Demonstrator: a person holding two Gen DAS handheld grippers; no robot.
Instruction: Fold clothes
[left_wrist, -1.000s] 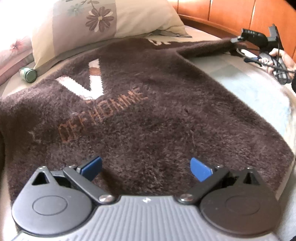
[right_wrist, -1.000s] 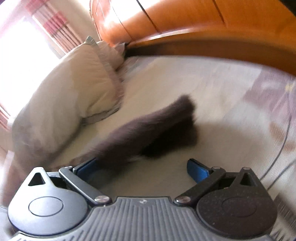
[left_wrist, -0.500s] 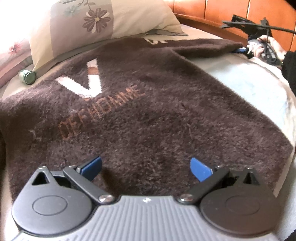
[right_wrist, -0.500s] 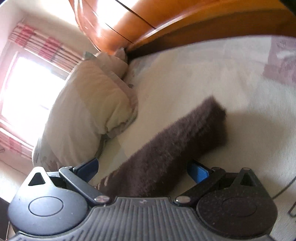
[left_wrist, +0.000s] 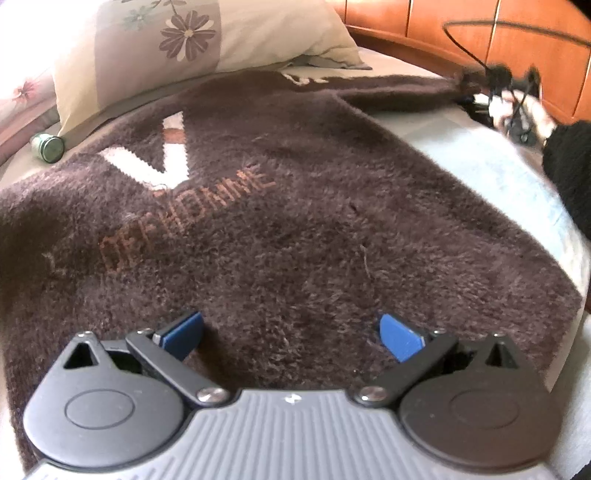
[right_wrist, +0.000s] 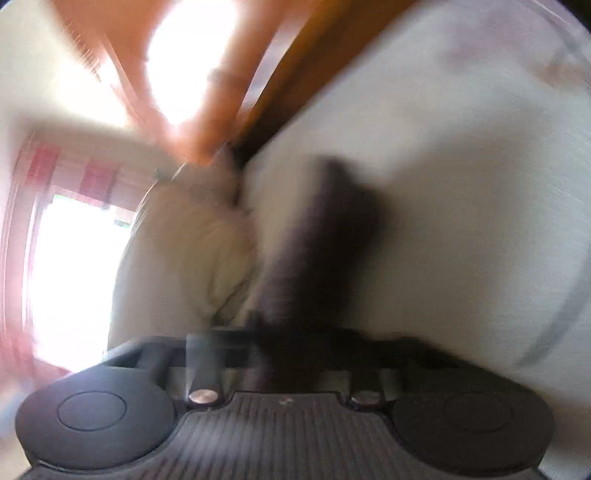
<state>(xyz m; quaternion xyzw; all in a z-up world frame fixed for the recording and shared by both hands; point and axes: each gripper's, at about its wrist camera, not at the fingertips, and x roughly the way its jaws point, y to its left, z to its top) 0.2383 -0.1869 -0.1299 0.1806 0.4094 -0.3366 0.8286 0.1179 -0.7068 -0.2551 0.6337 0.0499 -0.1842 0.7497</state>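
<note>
While my right gripper (right_wrist: 284, 354) is clamped on the sweater sleeve (right_wrist: 317, 236), my left gripper (left_wrist: 291, 332) is released, hovering above the sweater (left_wrist: 295, 221) hem, bed (left_wrist: 498, 170) beyond.

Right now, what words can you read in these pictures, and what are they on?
"HOMME", orange letters on the brown sweater; the letters before it look like "DEF" but are too fuzzy to be sure.
A big white "V" above them on the sweater.
White marks near the sweater's collar: too small to read.
Right wrist view: blurred, no words.
</note>
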